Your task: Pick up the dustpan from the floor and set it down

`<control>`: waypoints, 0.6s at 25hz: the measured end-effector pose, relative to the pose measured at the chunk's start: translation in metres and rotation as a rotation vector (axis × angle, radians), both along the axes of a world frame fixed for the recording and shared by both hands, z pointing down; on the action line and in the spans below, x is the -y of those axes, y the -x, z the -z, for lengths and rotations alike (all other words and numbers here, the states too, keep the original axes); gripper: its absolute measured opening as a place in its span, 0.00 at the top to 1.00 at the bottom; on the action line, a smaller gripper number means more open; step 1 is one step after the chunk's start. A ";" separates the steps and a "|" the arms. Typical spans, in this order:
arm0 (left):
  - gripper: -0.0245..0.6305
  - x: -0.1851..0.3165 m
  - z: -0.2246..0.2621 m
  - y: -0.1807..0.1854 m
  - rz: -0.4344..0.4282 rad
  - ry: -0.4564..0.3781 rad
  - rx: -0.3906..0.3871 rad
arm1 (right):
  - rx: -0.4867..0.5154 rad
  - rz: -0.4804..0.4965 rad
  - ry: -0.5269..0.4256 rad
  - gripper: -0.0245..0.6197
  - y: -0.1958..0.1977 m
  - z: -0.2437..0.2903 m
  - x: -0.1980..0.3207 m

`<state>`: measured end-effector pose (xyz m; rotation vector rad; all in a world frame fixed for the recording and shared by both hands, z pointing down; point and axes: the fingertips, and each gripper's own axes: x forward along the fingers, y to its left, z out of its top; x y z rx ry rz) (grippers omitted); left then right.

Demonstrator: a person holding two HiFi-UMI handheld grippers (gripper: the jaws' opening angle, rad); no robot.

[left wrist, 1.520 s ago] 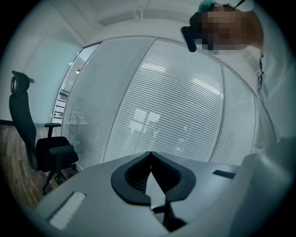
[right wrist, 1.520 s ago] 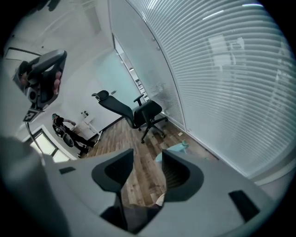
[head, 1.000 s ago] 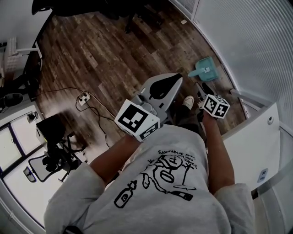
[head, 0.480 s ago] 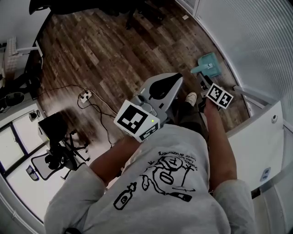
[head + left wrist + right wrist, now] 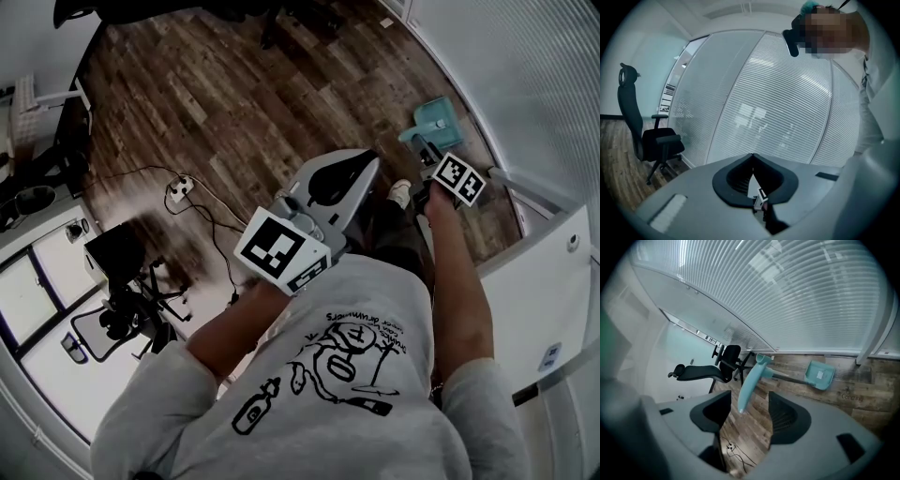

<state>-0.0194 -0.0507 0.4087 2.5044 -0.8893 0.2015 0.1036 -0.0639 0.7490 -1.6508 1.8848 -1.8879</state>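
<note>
The teal dustpan (image 5: 437, 119) lies on the wood floor by the blind-covered glass wall, its pan (image 5: 819, 375) far and its long handle (image 5: 751, 383) pointing back at me. My right gripper (image 5: 424, 150) reaches down to that handle. In the right gripper view its jaws (image 5: 747, 416) are wide and still opening, with the handle's end between them and touching neither pad. My left gripper (image 5: 366, 161) hangs level in front of my body, shut with nothing in it; its pads (image 5: 752, 174) meet.
The glass wall with blinds (image 5: 525, 75) runs along the right. A white cabinet (image 5: 539, 281) stands near my right arm. A power strip with cables (image 5: 180, 190) lies on the floor at left. Black office chairs (image 5: 723, 363) (image 5: 647, 136) stand further off. A shoe (image 5: 401, 194) is below the grippers.
My right gripper has sunk toward the dustpan's handle and rolled, its marker cube now nearer the pan. The left gripper has hardly moved.
</note>
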 end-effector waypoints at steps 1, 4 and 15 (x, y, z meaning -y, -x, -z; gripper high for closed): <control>0.96 -0.001 -0.002 -0.001 0.001 0.006 0.000 | 0.011 -0.009 -0.001 0.63 -0.001 -0.002 0.002; 0.96 0.000 -0.008 -0.003 0.003 0.022 -0.001 | 0.031 -0.024 -0.002 0.63 -0.003 -0.008 0.008; 0.96 -0.006 -0.028 0.002 0.018 0.063 0.009 | 0.087 -0.055 -0.013 0.63 -0.001 -0.024 0.022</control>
